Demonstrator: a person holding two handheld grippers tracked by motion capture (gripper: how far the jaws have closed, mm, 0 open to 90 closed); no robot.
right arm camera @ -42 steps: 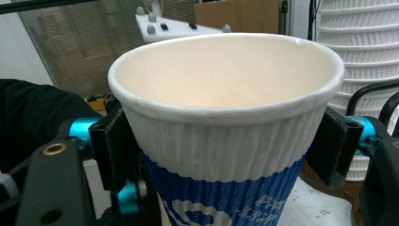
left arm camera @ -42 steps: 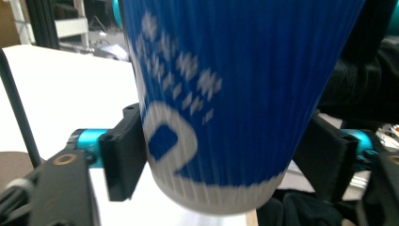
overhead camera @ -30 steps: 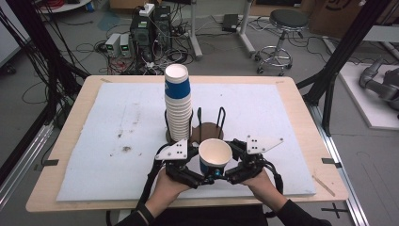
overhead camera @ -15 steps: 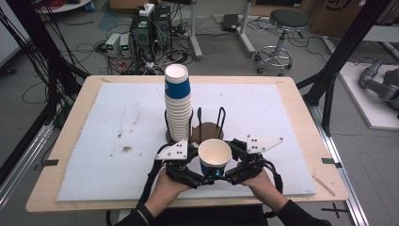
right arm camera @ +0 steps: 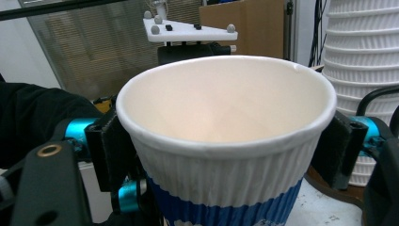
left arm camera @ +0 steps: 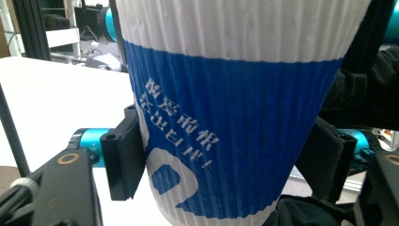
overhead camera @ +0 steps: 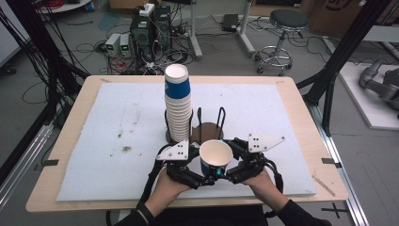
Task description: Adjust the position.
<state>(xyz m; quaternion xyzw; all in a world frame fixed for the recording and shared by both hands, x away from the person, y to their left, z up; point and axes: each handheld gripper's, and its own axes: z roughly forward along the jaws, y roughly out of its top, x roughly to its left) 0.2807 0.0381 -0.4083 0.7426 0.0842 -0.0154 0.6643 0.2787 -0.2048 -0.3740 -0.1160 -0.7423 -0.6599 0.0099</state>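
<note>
An upright paper cup (overhead camera: pixel 215 157), white with a blue band, is held just above the white mat near the table's front edge. My left gripper (overhead camera: pixel 205 178) is shut on its lower blue part; in the left gripper view the cup (left arm camera: pixel 226 117) sits pressed between both black pads (left arm camera: pixel 120 160). From the other side my right gripper (overhead camera: pixel 229 174) is shut on it higher up. In the right gripper view the pads (right arm camera: pixel 341 150) clamp the cup (right arm camera: pixel 226 141) just below its rim, and its inside is empty. A tall stack of the same cups (overhead camera: pixel 178 103) stands behind.
A black wire cup holder (overhead camera: pixel 210 123) on a round brown base stands right behind the held cup, with the stack in its left slot. The white mat (overhead camera: pixel 94 141) covers most of the wooden table (overhead camera: pixel 301 101). A stool and computer gear sit on the floor beyond.
</note>
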